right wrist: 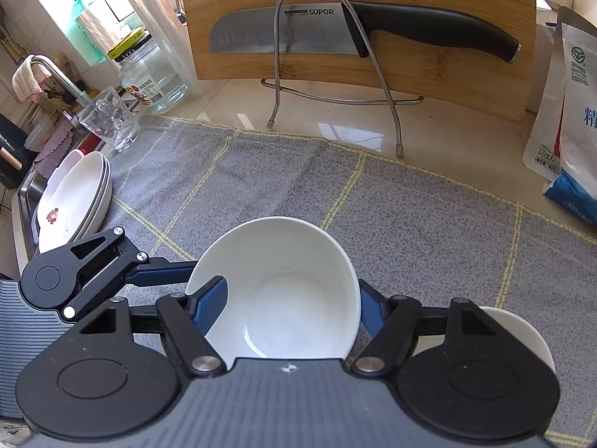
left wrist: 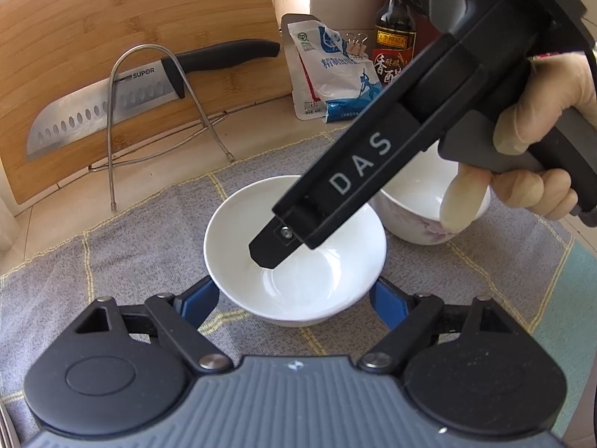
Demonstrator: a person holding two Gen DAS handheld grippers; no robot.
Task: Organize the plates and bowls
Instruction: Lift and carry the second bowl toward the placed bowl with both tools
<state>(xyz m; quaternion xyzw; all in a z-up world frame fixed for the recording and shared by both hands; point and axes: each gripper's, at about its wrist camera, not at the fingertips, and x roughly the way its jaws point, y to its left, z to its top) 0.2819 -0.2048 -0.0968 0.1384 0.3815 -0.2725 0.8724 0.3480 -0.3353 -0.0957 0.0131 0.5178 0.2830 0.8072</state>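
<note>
A plain white bowl (left wrist: 294, 250) (right wrist: 278, 291) sits on the grey checked cloth (left wrist: 112, 246). My left gripper (left wrist: 294, 298) is open, its blue fingers either side of the bowl's near wall. My right gripper (right wrist: 294, 306) has one finger (right wrist: 209, 306) inside the bowl and the other outside its right wall; in the left wrist view its black tip (left wrist: 272, 246) dips into the bowl. Whether it clamps the wall is unclear. A second white bowl with a flower print (left wrist: 421, 205) stands to the right. A stack of white plates (right wrist: 74, 201) lies at the cloth's left edge.
A bamboo cutting board (right wrist: 358, 18) with a knife (right wrist: 365, 30) in a wire rack stands behind the cloth. A salt bag (left wrist: 332, 74) and sauce bottle (left wrist: 393, 37) stand at the back right. A glass (right wrist: 108, 119), a jar (right wrist: 149, 74) and the sink lie to the left.
</note>
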